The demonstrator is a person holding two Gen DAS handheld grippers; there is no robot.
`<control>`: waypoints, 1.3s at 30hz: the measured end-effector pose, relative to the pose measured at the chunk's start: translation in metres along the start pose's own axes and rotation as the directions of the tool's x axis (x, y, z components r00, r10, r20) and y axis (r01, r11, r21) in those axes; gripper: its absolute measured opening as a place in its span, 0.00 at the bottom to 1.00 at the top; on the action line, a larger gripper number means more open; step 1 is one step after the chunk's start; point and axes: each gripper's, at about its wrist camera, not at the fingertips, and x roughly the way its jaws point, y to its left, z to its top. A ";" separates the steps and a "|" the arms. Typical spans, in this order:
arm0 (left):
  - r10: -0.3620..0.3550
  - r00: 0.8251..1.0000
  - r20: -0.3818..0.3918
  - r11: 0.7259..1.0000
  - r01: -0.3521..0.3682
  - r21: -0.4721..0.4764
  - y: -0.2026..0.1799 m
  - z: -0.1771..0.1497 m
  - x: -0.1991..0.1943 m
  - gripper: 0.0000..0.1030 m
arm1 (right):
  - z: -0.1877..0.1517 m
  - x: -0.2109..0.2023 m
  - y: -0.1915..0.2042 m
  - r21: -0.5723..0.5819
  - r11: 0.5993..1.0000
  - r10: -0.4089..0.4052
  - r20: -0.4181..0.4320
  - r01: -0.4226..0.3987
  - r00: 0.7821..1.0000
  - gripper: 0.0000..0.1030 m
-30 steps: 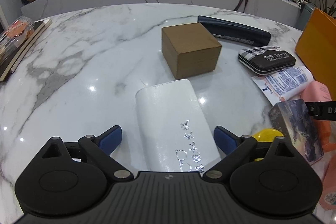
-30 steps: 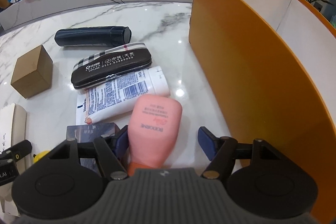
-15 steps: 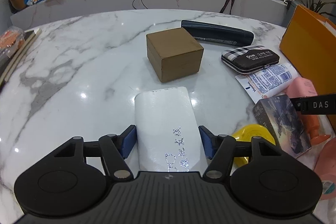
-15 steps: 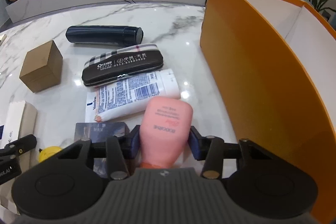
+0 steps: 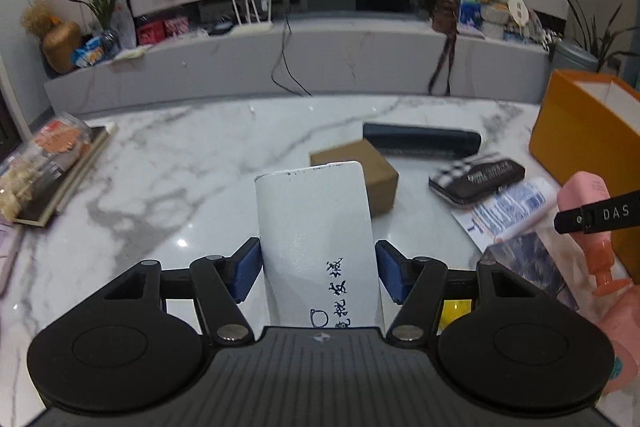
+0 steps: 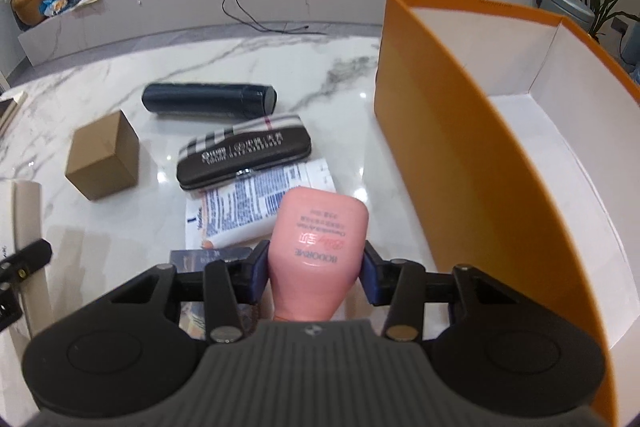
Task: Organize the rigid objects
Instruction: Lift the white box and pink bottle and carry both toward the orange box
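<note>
My left gripper [image 5: 318,273] is shut on a white box [image 5: 316,227] with handwriting and holds it lifted above the marble table [image 5: 180,167]. My right gripper [image 6: 314,269] is shut on a pink bottle [image 6: 320,243], raised off the table next to the open orange box [image 6: 460,147]. The pink bottle also shows in the left wrist view [image 5: 588,203]. The white box shows at the left edge of the right wrist view [image 6: 26,211].
On the table lie a brown cardboard box [image 6: 104,159], a dark cylindrical case [image 6: 210,99], a plaid-and-black case [image 6: 244,151], a white tube with blue print [image 6: 260,203], a dark picture box [image 5: 528,267] and a yellow item [image 5: 456,307]. Books and snacks [image 5: 48,163] sit far left.
Both grippers closed on their objects and lifted them: the white box rose and tilted up in the left, the pink bottle rose off the table in the right.
</note>
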 end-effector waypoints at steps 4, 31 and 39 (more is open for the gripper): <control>0.003 1.000 0.016 1.000 -0.003 -0.011 0.004 0.003 -0.010 0.68 | 0.001 -0.012 0.000 0.002 1.000 0.003 0.023 -0.003 1.000 0.44; -0.031 0.987 0.160 0.999 0.026 0.033 -0.011 0.027 -0.081 0.66 | 0.008 -0.096 -0.023 0.034 0.999 0.029 0.199 -0.037 0.980 0.44; -0.076 0.982 0.173 0.996 0.067 0.058 -0.025 0.055 -0.109 0.66 | 0.016 -0.130 -0.034 0.039 0.998 0.043 0.267 -0.056 0.963 0.44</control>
